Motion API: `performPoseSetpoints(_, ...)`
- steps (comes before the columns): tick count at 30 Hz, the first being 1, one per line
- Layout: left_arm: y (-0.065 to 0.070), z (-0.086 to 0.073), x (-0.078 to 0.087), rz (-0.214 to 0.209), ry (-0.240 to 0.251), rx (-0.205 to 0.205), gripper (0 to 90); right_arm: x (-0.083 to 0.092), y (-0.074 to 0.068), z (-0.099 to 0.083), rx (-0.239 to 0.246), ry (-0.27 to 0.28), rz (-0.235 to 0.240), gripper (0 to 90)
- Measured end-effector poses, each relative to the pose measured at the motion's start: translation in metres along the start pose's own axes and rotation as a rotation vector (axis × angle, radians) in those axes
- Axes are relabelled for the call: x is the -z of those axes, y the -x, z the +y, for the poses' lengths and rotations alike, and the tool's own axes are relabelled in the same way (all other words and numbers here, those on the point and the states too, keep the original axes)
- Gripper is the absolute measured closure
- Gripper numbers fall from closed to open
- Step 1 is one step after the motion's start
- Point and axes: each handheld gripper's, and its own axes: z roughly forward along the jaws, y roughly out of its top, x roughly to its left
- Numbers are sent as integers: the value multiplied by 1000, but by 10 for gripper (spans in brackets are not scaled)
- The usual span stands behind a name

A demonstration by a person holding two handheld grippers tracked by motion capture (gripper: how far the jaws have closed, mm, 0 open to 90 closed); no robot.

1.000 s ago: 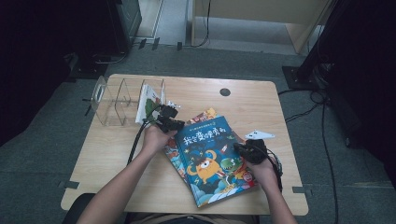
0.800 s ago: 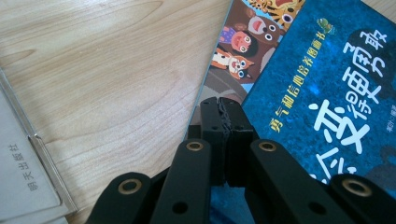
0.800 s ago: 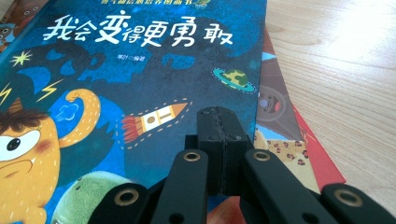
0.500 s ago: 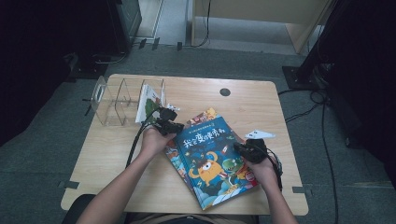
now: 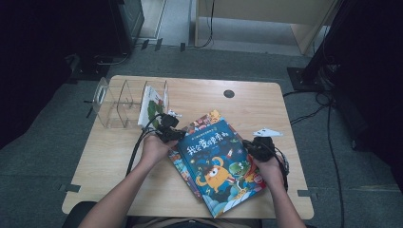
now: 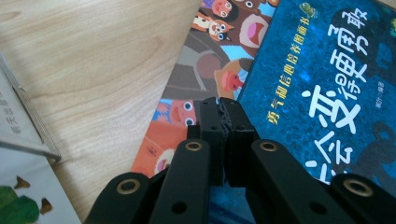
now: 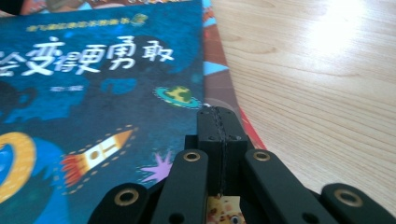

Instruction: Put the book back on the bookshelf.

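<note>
A blue picture book (image 5: 221, 164) with white characters and an orange monster lies slanted on another picture book (image 5: 204, 118) in the middle of the wooden table (image 5: 266, 104). My left gripper (image 5: 178, 136) is at the blue book's left edge. In the left gripper view its jaws (image 6: 219, 105) are shut, pad against pad, over the seam between the blue book (image 6: 327, 93) and the lower book (image 6: 205, 60). My right gripper (image 5: 250, 143) is at the right edge. Its shut tips (image 7: 219, 114) sit over the blue book (image 7: 93, 93) beside the lower book's border (image 7: 219, 79). Whether either touches the cover I cannot tell.
A clear plastic book stand (image 5: 119, 102) sits at the table's back left, with a white book with green leaves (image 5: 153, 104) upright in its right slot. Its corner shows in the left gripper view (image 6: 28, 140). A round cable hole (image 5: 229, 93) is near the back edge.
The blue book has shifted a little on the lower book. Both hands stay almost where they were, and both pairs of jaws remain shut.
</note>
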Motion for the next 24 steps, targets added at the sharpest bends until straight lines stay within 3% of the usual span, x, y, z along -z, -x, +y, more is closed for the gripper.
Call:
performPoseSetpoints(18,1,-18,15,-33,-42,48,876,-14,-4,11,27,-41,26,900)
performPoseSetpoints(24,-1,-20,21,-49,-44,63,832,-19,-6,16,37,-48,38,900)
